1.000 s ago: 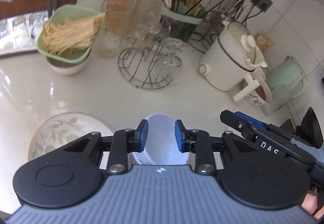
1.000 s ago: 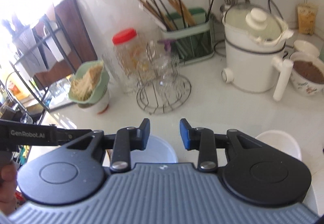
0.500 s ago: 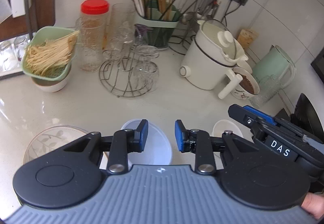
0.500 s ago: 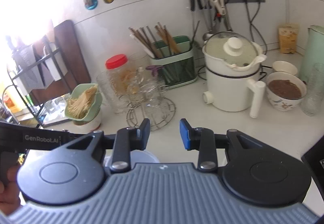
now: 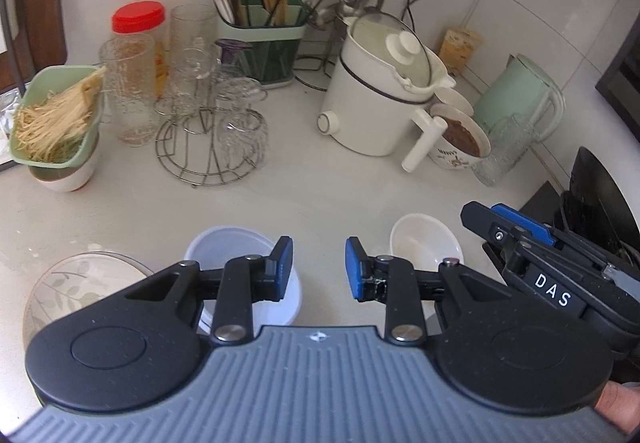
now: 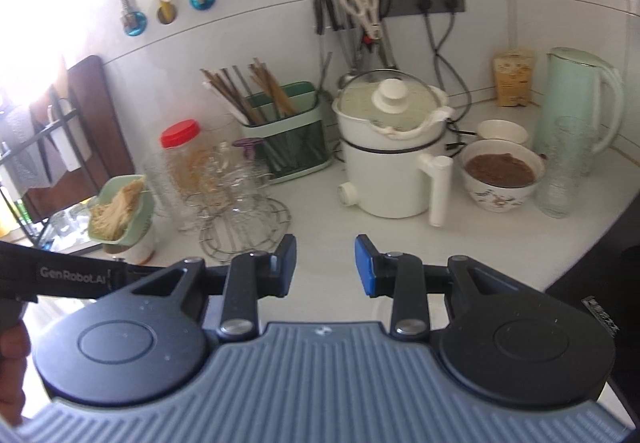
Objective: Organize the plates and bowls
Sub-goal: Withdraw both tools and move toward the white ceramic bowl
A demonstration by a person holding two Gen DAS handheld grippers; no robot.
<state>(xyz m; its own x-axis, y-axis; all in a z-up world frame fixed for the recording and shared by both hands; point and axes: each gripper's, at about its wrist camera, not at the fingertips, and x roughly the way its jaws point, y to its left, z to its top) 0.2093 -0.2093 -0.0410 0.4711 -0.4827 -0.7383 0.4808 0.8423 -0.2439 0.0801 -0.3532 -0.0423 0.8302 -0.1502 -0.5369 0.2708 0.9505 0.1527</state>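
Note:
In the left wrist view, a pale blue plastic bowl [image 5: 224,251] sits on the white counter under my left finger. A small white bowl [image 5: 420,243] sits to its right. A leaf-patterned plate [image 5: 76,283] lies at the near left. My left gripper [image 5: 318,267] is open and empty, held above the counter between the two bowls. My right gripper [image 5: 516,231] shows at the right, beside the white bowl. In the right wrist view my right gripper [image 6: 325,265] is open and empty, and the bowls below it are hidden by its body.
At the back stand a white electric pot [image 5: 384,99], a patterned bowl of brown food [image 5: 460,143], a green jug [image 5: 520,99], a wire rack with glasses [image 5: 212,139], a chopstick holder [image 5: 264,39], a red-lidded jar [image 5: 138,27] and a green dish of noodles [image 5: 56,119]. A dark pan [image 5: 600,199] is at the right.
Both grippers have lifted and pulled back from the counter. The left view now shows the white bowl and more of the counter. Both grippers stayed open.

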